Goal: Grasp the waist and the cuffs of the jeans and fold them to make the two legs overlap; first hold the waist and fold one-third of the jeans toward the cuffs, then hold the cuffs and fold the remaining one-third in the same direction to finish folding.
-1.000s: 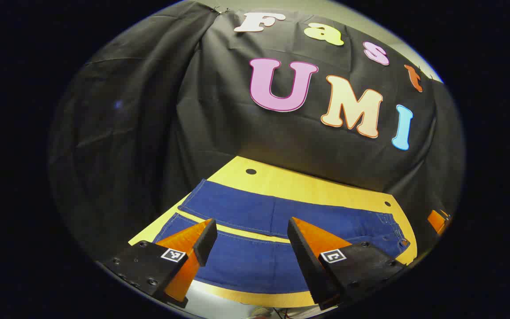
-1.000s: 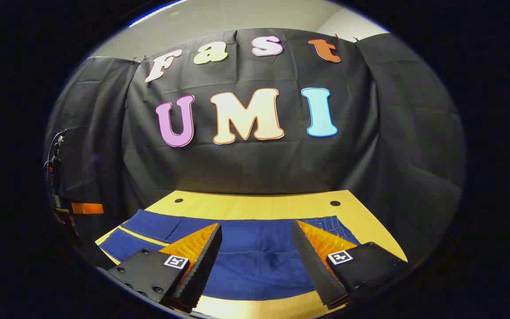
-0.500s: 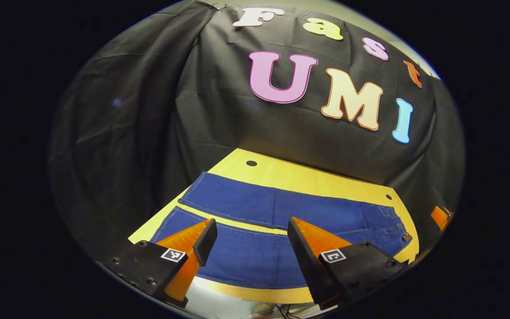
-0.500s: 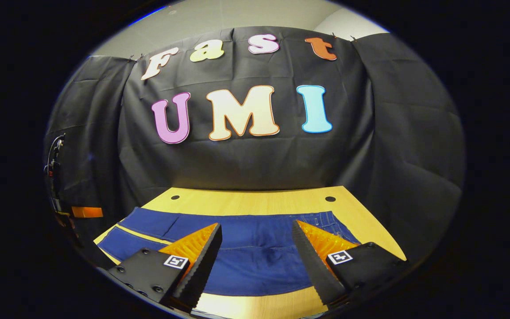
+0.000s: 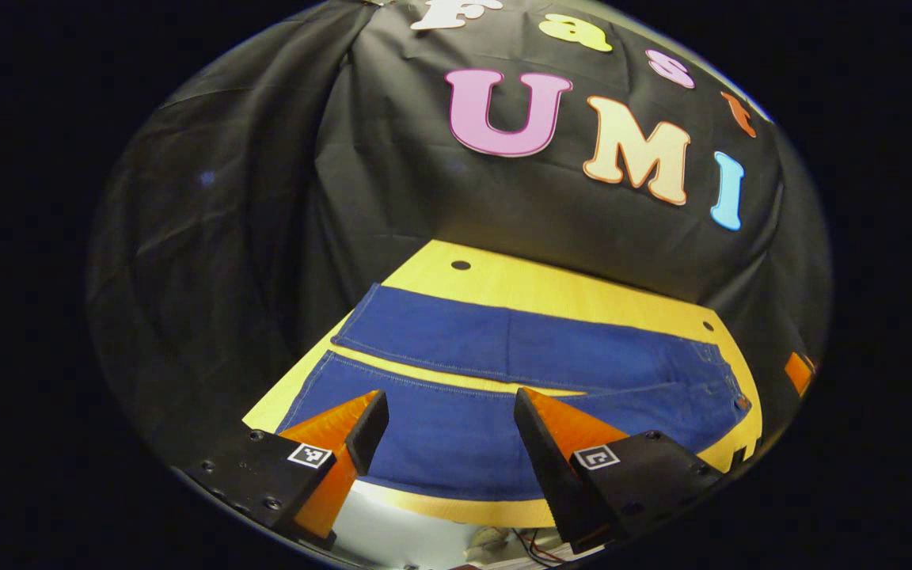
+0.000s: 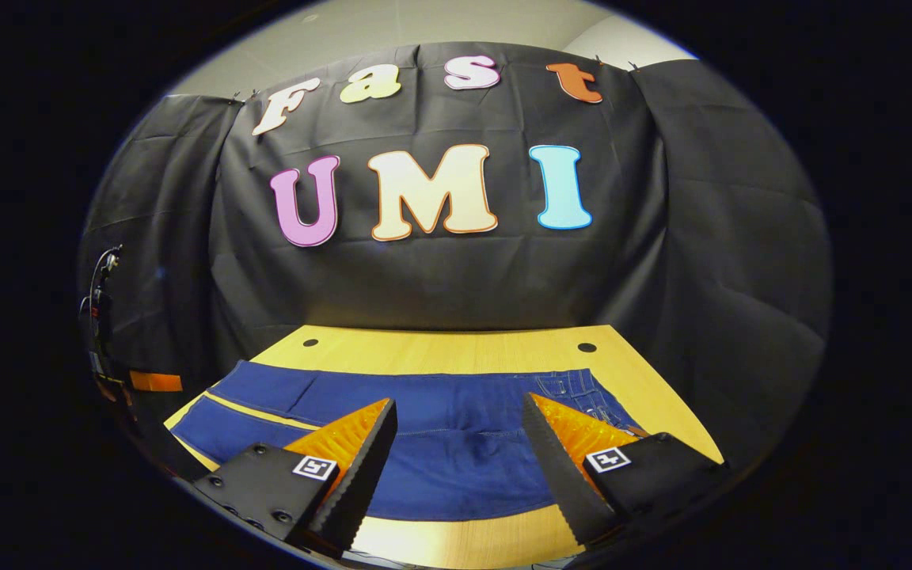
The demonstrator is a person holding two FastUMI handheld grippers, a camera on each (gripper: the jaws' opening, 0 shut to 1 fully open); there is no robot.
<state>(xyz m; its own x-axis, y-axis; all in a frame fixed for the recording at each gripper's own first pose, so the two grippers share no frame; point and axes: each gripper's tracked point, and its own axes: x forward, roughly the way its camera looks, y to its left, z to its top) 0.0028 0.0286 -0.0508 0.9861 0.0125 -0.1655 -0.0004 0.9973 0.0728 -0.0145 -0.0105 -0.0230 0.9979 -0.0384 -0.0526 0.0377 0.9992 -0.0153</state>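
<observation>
- Left gripper view: my left gripper [image 5: 448,443] hangs over the near edge of the desk [image 5: 551,289] with its jaws wide apart, nothing between them
- the jeans [image 5: 519,372] are spread flat across the yellow desk, both legs side by side running toward the left, a thin strip of desk showing between them
- the cuffs [image 5: 329,364] sit at the left end near the desk's corner, the waist [image 5: 729,384] is way over on the right with the button end close to the desk's right edge
- my two fingers frame the nearer leg, hovering above it, not touching the denim as far as I can tell
- a bit of orange from the other gripper [image 5: 798,370] peeks in at the far right, past the waist

- Right gripper view: my right gripper [image 6: 460,463] has its jaws spread open too, empty
- it's pointing at the waist end of the jeans [image 6: 456,431], the waist [image 6: 583,388] with its belt loops just above my right finger
- legs stretch off to the left, the same strip of desk [image 6: 456,348] between them
- two small dark holes in the desk near the back wall
- some cables and an orange piece at the far left edge, can't make out what exactly
</observation>
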